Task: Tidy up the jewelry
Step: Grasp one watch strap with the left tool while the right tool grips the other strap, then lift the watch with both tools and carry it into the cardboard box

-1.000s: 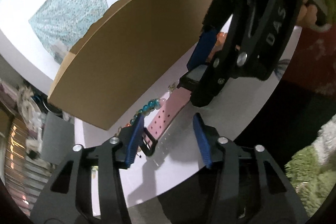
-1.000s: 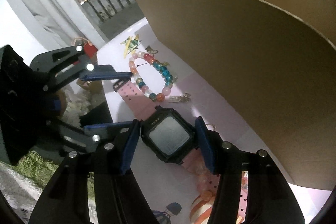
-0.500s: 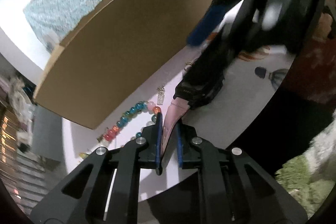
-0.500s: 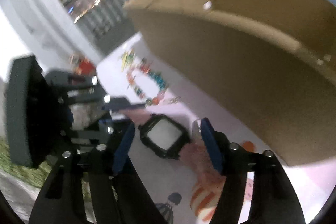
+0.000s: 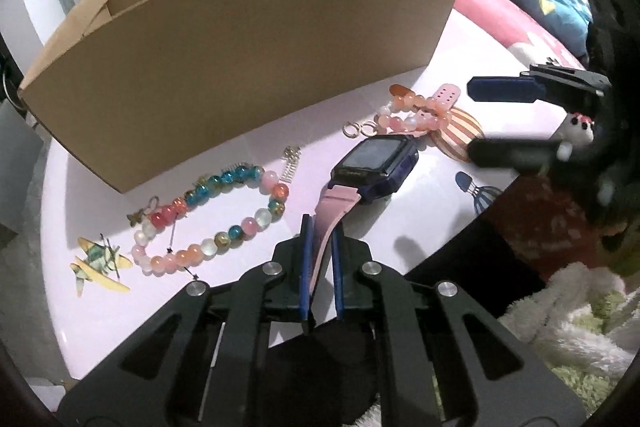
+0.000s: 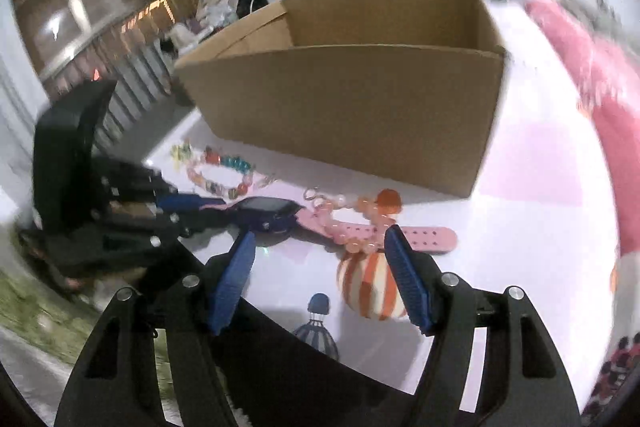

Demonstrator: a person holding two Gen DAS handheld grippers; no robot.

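Since a second ago the left tool (image 5: 320,247) has gone from spread around the pink strap to pinched on it, and the right tool (image 6: 320,267) has let go of the watch body and backed away toward the counter edge.

Left tool: pads pressed together on the buckle-side strap of the watch (image 5: 376,163), held edge-on between the blue pads. Likely reason: the strap is the thinnest, easiest part to nip, and the dark body can then trail behind when carried. Watch body lies on the pink counter (image 5: 408,99), face up.

Right tool: jaws spread, nothing between them; the far strap with its holes lies just ahead of the tips.

Other jewelry, all loose on the counter in front of the box:
- multicolour bead bracelet (image 5: 212,219), left of the watch
- pale pink bead bracelet (image 5: 412,111), draped over the far strap
- small rings (image 5: 358,129) and a silver clasp piece (image 5: 292,159)
- little aeroplane charm (image 5: 100,263), far left

Cardboard box (image 5: 248,55) stands open-topped just behind the row, near wall toward the tools; judged the destination. What shows of its inside looks empty.

Writing: none readable. Watch screen dark, box wall plain. Balloon prints on the counter carry no text.
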